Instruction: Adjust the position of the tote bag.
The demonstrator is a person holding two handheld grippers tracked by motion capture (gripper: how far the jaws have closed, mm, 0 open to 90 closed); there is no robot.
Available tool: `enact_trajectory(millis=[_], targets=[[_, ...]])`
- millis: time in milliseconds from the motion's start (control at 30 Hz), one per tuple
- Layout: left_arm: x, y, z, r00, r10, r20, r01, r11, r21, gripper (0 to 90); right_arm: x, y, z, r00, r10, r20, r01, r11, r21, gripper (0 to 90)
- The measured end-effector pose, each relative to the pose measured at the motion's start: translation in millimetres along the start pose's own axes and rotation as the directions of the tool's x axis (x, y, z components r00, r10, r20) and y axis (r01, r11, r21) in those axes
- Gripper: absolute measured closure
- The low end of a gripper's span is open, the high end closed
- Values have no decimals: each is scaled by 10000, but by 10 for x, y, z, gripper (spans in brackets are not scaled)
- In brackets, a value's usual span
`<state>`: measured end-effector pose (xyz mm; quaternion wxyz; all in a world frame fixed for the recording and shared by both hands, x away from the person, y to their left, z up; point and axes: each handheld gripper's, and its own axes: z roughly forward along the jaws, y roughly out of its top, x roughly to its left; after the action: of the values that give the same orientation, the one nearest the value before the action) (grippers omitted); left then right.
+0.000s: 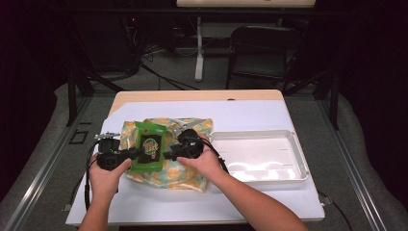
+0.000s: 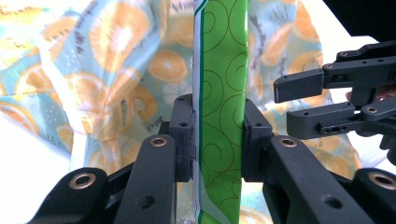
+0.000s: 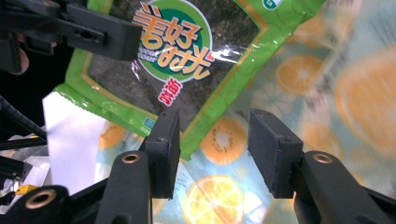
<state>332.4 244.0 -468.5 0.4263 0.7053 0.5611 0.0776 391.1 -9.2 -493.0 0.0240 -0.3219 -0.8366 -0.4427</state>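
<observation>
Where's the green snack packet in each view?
High view: green snack packet left of centre, between the two grippers, above the fruit-print cloth.
Left gripper view: centre, edge-on, clamped between the jaws.
Right gripper view: upper left, label facing.
Shared landmark: the fruit-print cloth.

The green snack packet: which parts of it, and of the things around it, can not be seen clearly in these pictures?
- Green snack packet: in the left gripper view it stands edge-on, so its print is hidden; top and bottom are cut off by the frame.
- Its print in the right gripper view: the top is cut off; the left claw covers one corner.
- Fruit-print cloth: in the high view the packet and both hands hide its middle.
- White tray: inner marks too small.
</observation>
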Motion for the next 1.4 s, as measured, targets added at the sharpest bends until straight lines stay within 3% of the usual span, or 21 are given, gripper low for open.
enact_trajectory(millis=[200,433,700,933,1067,1400], targets=[[-74,-7,-70,9995,72,-291,-73,10000,-32,722,17,21,-62,9996,-249,-135,248,9997,-57,542],[-173,-16,-151,9979,73,-644,-86,9998,-193,721,39,3,-183,9966,-803,175,807,9965,-223,542],[-301,1,-248,9957,116,-914,-153,9991,-396,721,-19,10,-369,9977,-648,190,665,9923,-1043,521],[-421,47,-293,9941,256,-1053,-325,9974,-641,721,-44,27,-444,9942,-1013,352,1054,9836,-1460,514],[-477,77,-305,9939,369,-1039,-452,9959,-789,721,-50,17,-439,9945,-995,322,1028,9870,-1235,523],[-555,100,-280,9938,461,-1016,-557,9940,-943,721,-99,-12,-463,9972,-748,-72,733,9894,-1257,569]])
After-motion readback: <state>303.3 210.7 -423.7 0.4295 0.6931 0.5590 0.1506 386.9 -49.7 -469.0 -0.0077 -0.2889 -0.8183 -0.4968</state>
